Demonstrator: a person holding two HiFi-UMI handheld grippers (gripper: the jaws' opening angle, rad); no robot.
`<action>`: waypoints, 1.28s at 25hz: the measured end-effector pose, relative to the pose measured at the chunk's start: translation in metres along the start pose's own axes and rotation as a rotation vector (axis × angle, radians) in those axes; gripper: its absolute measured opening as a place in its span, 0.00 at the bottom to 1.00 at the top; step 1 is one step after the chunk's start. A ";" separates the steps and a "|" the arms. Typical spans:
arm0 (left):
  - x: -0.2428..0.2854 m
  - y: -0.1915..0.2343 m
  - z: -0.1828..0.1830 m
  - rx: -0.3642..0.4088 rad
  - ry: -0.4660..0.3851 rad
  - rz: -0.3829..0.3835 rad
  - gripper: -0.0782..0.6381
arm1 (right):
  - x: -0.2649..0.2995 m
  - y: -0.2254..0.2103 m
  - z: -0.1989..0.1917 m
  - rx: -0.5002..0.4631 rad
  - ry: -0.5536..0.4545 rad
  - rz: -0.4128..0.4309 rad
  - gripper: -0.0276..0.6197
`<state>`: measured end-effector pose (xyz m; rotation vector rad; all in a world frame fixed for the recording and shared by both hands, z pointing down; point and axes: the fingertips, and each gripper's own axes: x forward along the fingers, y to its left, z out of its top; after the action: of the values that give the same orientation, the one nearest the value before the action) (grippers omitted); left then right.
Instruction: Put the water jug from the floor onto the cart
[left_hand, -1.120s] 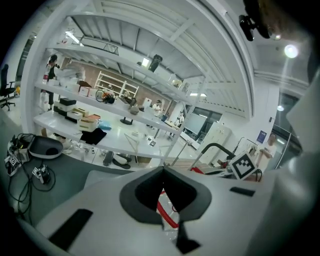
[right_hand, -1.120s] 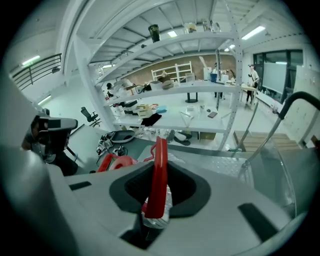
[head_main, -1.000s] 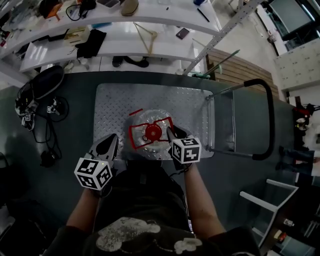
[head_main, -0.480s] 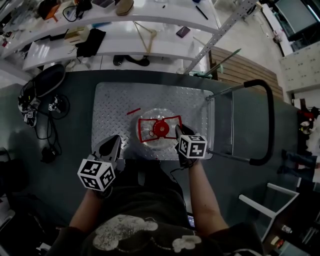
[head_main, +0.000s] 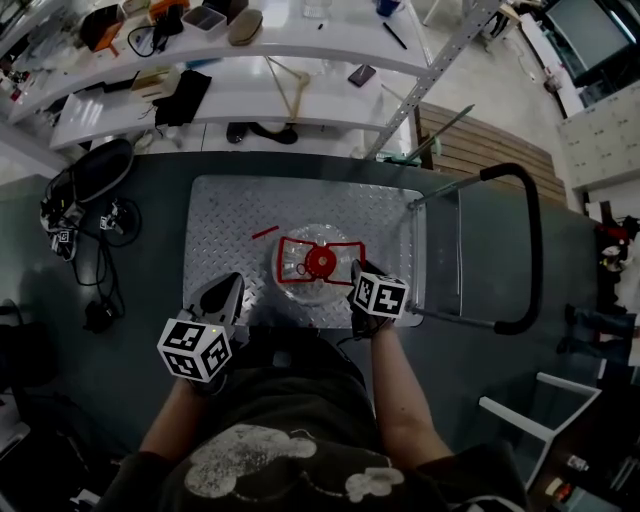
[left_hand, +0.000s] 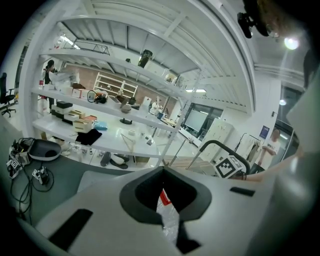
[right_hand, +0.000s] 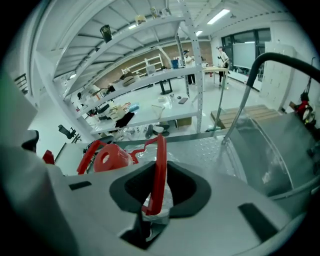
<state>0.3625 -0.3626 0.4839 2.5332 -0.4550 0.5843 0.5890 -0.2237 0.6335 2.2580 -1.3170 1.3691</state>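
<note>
You've got the water jug (head_main: 300, 282) on the cart (head_main: 230, 215) deck, mid-width by its near edge, shifted slightly toward the push-bar end since a second ago. Placement looks done; only the release is left. Your right gripper (head_main: 357, 271) fingers pinch the red handle (right_hand: 159, 165); left gripper (head_main: 230, 288) fingers are pressed together, empty. Count: one jug, one cart, one loose red strip (head_main: 265, 232), two grippers.
</note>
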 end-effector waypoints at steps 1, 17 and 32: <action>0.001 -0.002 0.001 0.005 -0.001 -0.004 0.12 | -0.003 -0.001 0.000 0.009 0.003 -0.011 0.12; -0.003 0.000 0.020 0.063 -0.028 -0.113 0.12 | -0.108 0.018 0.041 -0.071 -0.296 -0.187 0.19; -0.023 0.004 0.022 0.205 -0.043 -0.191 0.12 | -0.163 0.070 0.040 -0.035 -0.412 -0.188 0.04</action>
<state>0.3476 -0.3727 0.4571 2.7483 -0.1717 0.5285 0.5316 -0.1909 0.4641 2.6557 -1.1792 0.8417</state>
